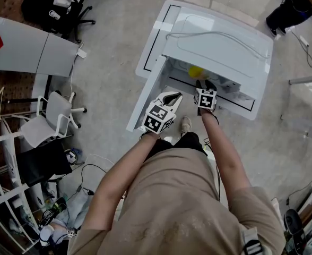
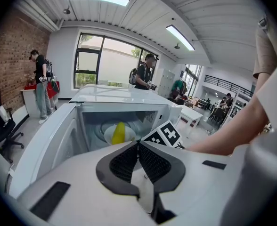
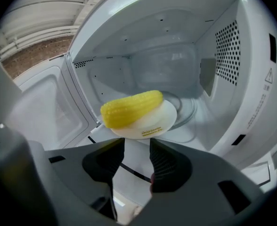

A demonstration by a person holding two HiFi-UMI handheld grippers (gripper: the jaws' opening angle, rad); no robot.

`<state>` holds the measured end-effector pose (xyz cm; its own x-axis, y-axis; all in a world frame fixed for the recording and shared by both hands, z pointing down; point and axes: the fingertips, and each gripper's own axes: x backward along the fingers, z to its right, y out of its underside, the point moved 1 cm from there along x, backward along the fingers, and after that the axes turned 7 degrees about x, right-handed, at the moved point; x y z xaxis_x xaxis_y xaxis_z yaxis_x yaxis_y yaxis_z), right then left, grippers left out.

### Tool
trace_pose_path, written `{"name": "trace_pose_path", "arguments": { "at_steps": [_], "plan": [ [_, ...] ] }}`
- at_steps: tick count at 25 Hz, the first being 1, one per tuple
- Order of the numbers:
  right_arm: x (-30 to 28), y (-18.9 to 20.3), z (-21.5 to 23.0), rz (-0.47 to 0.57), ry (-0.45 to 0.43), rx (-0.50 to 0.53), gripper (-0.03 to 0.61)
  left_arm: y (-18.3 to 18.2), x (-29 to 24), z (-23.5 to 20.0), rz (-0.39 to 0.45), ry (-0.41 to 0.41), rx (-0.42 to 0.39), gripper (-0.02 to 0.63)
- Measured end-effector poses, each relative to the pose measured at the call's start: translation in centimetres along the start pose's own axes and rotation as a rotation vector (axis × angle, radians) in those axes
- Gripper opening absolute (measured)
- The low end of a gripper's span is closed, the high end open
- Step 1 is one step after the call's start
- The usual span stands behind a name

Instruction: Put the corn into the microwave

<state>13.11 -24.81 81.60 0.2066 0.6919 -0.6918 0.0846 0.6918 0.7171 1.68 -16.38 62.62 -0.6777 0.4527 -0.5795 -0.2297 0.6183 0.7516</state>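
Inside the open microwave, the corn overhangs its small plate near the front; a nudge from the right gripper, fingers apart and empty, could roll it off. The left gripper has its fingers closed on nothing. Around the white surface lie a concrete floor and an office chair.

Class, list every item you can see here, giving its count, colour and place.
boxy white microwave oven: one, white, in front of the person, door open.
yellow corn cob: one, yellow, on the plate inside the microwave.
round white plate: one, white, inside the microwave, under the corn.
white office chair: one, white, floor at left.
black office chair: one, black, far left.
left gripper: one, jaws shut, empty.
right gripper: one, jaws open, empty, at the microwave's opening.
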Motion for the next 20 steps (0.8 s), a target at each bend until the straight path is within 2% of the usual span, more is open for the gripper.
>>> {"name": "trace_pose_path", "arguments": {
  "at_steps": [15, 20],
  "plan": [
    [-1.3, -1.5, 1.3, -0.017, 0.003, 0.016, 0.17, 0.4, 0.2, -0.5, -0.011, -0.006, 0.014, 0.005],
    [-0.8, -2.2, 1.2, 0.009, 0.019, 0.034, 0.17, 0.6, 0.1, -0.6, -0.011, -0.005, 0.015, 0.005]
  ]
}}
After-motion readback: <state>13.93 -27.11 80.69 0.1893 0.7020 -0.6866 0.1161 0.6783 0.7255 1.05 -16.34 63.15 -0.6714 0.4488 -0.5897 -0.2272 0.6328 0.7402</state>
